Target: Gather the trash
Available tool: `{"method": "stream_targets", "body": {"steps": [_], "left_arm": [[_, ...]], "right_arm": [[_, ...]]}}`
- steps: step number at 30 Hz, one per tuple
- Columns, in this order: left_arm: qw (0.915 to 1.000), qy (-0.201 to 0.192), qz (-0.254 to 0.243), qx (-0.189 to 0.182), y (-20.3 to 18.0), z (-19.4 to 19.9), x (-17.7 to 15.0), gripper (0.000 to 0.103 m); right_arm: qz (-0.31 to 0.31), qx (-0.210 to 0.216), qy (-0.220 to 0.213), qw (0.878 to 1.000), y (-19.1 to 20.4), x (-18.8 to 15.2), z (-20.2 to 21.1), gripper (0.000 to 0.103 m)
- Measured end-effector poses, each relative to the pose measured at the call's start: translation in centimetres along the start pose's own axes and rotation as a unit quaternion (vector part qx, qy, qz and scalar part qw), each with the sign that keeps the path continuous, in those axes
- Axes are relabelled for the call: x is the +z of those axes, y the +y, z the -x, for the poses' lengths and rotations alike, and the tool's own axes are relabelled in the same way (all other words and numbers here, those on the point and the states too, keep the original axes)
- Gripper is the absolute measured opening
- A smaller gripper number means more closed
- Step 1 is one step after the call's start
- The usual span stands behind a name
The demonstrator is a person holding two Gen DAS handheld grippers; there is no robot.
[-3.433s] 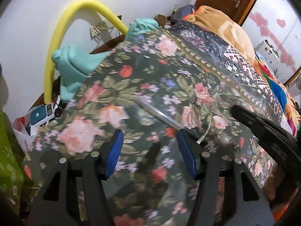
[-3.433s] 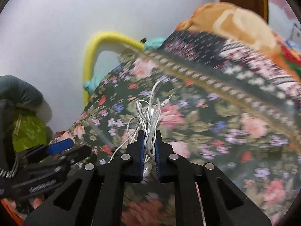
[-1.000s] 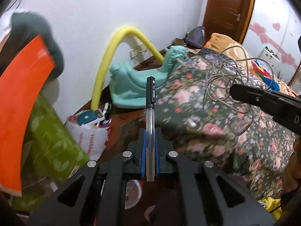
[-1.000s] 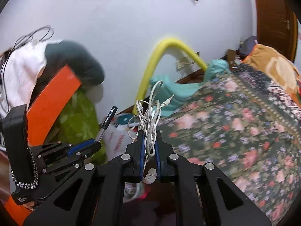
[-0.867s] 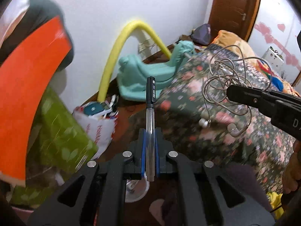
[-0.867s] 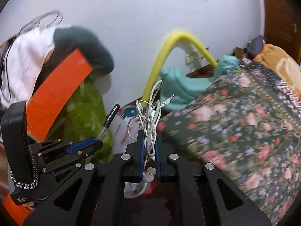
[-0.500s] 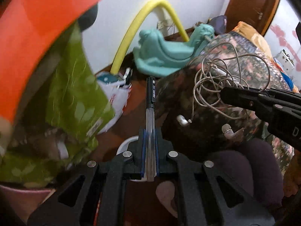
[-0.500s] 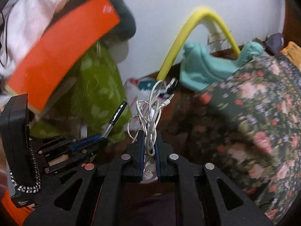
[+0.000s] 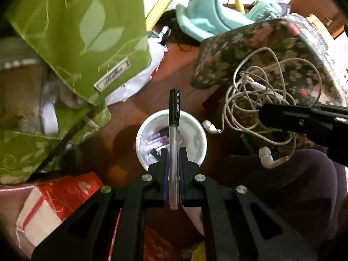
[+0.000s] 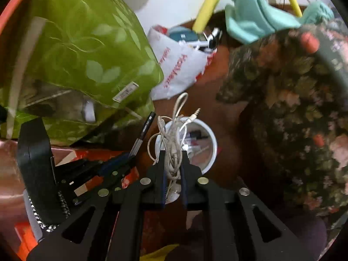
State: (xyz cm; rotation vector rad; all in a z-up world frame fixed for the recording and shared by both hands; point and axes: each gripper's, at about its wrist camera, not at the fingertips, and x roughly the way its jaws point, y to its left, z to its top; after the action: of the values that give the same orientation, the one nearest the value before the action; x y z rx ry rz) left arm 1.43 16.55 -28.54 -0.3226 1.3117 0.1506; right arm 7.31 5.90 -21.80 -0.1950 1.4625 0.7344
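Observation:
My left gripper (image 9: pixel 173 152) is shut on a clear pen with a black cap (image 9: pixel 174 130), pointing forward above a white trash bin (image 9: pixel 195 134) on the brown floor; the bin holds some scraps. My right gripper (image 10: pixel 173 154) is shut on a tangled white earphone cable (image 10: pixel 174 139), also above the bin (image 10: pixel 212 150). In the left wrist view the right gripper (image 9: pixel 267 113) comes in from the right with the cable (image 9: pixel 250 100) dangling beside the bin. The left gripper (image 10: pixel 128 156) with the pen (image 10: pixel 144 130) shows left in the right wrist view.
A green leaf-print bag (image 9: pixel 82 32) stands left of the bin, a red and white box (image 9: pixel 54 198) in front of it. A white plastic bag (image 10: pixel 180 69) and a teal seat (image 9: pixel 208 19) lie behind. The floral bedspread (image 10: pixel 293 108) hangs at the right.
Both grippers have swung from the bed down toward the floor. The white bin has come into view under the pen and the cable. Both grips stay shut.

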Motion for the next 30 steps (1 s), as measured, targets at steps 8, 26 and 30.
{"method": "stream_targets", "body": {"steps": [8, 26, 30], "left_arm": [[0.9998, 0.004, 0.016, -0.007, 0.7, -1.8, 1.1, 0.008], [0.9987, -0.035, -0.035, 0.012, -1.3, 3.8, 0.8, 0.017], [0.9954, -0.077, -0.056, 0.000, -3.2, 7.9, 0.3, 0.017]], "right_arm": [[-0.020, -0.009, 0.041, 0.999, -0.6, 1.3, -2.3, 0.031], [0.023, -0.050, -0.051, 0.997, 0.8, -1.2, 4.6, 0.035], [0.012, -0.053, -0.111, 0.992, 0.6, -3.0, 9.2, 0.035]]}}
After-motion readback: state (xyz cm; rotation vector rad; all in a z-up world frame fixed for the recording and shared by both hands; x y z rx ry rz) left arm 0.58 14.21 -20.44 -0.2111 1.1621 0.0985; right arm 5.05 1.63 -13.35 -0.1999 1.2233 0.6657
